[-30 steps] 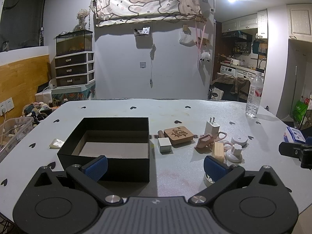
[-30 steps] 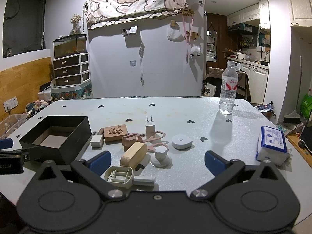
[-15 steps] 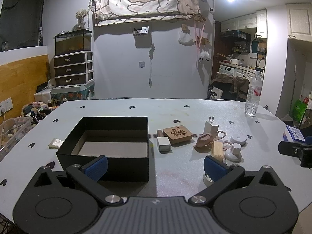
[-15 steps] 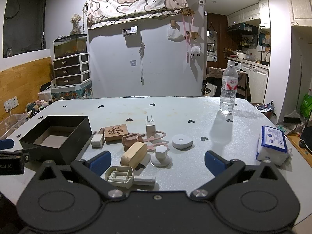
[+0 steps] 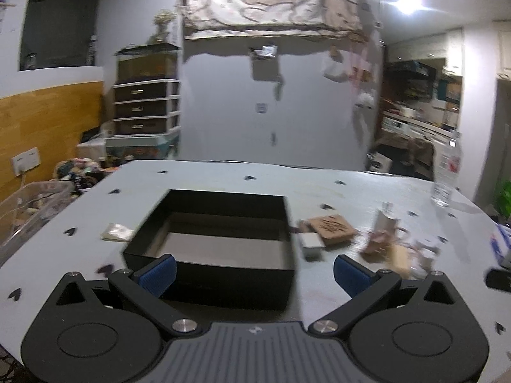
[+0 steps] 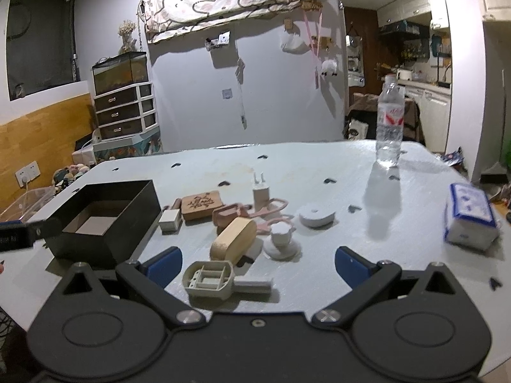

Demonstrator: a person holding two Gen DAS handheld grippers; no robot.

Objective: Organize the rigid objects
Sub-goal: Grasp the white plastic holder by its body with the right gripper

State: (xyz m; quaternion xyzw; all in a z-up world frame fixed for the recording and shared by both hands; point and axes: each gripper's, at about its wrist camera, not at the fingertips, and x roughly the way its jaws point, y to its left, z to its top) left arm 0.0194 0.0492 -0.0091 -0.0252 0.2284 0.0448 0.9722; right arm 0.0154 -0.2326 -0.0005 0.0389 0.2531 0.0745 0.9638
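An empty black box (image 5: 210, 245) (image 6: 105, 220) sits on the pale table. To its right lie small rigid items: a white cube (image 6: 170, 219), a carved wooden block (image 6: 201, 205), a white plug adapter (image 6: 261, 193), a pink piece (image 6: 228, 215), a tan wooden block (image 6: 234, 239), a white knob (image 6: 281, 241), a white disc (image 6: 317, 216) and a grey plastic part (image 6: 212, 280). My left gripper (image 5: 254, 273) is open just before the box's near wall. My right gripper (image 6: 257, 265) is open, with the grey part and the tan block between its fingers, nothing gripped.
A water bottle (image 6: 389, 124) stands at the far right of the table. A blue and white tissue pack (image 6: 471, 217) lies near the right edge. A small clear wrapper (image 5: 116, 232) rests left of the box. Drawers and a clear bin stand beyond the table's left side.
The left wrist view is now blurred and has swung a little left and closer to the box. The right gripper has moved forward toward the items. Both stay open.
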